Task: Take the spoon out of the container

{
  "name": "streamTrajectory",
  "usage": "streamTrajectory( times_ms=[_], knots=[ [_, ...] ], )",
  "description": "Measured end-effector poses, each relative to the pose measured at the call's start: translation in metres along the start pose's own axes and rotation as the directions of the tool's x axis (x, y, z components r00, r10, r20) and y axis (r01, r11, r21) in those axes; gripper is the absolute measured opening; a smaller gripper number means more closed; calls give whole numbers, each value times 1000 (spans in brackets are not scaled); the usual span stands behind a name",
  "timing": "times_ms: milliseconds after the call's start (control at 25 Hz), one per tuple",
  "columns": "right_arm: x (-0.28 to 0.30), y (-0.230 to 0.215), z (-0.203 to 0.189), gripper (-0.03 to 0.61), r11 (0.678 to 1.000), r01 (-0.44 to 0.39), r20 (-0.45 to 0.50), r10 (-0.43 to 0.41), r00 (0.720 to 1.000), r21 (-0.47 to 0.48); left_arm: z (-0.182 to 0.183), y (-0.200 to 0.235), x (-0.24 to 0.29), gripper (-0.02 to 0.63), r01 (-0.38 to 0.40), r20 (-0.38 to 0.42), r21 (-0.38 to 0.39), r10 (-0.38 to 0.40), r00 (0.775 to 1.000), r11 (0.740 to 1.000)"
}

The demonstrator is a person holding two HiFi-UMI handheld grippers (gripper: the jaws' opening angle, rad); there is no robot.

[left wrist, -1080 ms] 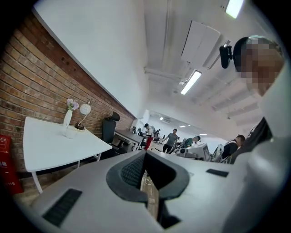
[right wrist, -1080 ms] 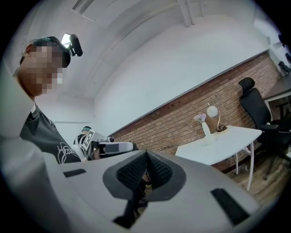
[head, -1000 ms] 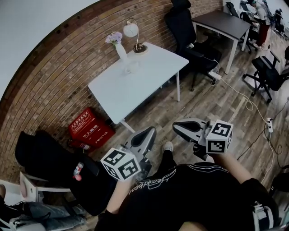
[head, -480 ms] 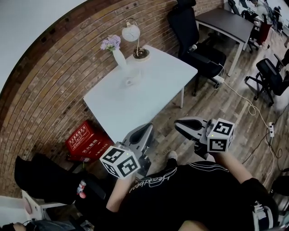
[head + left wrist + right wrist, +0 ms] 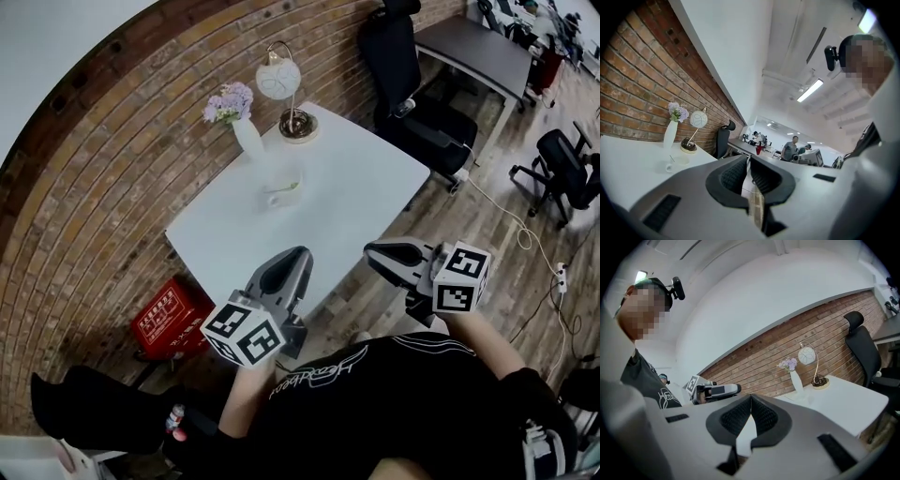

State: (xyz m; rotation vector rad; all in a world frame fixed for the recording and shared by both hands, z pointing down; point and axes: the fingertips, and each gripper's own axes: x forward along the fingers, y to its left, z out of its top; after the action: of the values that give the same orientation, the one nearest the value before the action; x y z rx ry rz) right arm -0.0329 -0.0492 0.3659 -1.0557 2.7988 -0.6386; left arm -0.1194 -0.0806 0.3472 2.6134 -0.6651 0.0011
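Approach step: L gripper (image 5: 292, 262) & R gripper (image 5: 375, 251) both have jaws together w/ nothing between, held short of table (image 5: 361, 187). Spoon (image 5: 291, 187) sits in cup (image 5: 278, 198) mid-table by vase (image 5: 248, 137), well apart from both. Next, prob.: close in, open one gripper, line up on handle.

Tiny spoon (image 5: 292, 187) in container (image 5: 279, 198) indistinct, table (image 5: 356, 187) edge behind left gripper (image 5: 300, 253)

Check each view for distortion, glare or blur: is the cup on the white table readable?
Head view: heavy fisheye curves the brick wall; light is even, the cup small but distinct on the white table. Left gripper view: dark vignette corners, the ceiling light glares, cup visible low left. Right gripper view: same vignette, no glare, cup hard to make out.
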Motion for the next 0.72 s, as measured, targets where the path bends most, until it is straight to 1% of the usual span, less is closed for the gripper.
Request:
streamTrajectory(
  times_ms=[160,360,520,720],
  knots=[
    [15,-20,-1,-3,1000,22,-18,-21,1000,22,1,29,8,6,-29,5,-13,29,1000,999],
    [30,-36,-2,-3,1000,-1,-43,2,999,26,3,57,15,17,-73,40,-20,74,996,997],
    [39,-55,4,-3,999,-22,-53,24,998,31,4,84,25,103,-148,36,-49,150,988,988],
    [53,-91,14,-3,998,-55,-74,58,996,41,2,122,40,182,-280,35,-61,283,959,958]
  ],
)
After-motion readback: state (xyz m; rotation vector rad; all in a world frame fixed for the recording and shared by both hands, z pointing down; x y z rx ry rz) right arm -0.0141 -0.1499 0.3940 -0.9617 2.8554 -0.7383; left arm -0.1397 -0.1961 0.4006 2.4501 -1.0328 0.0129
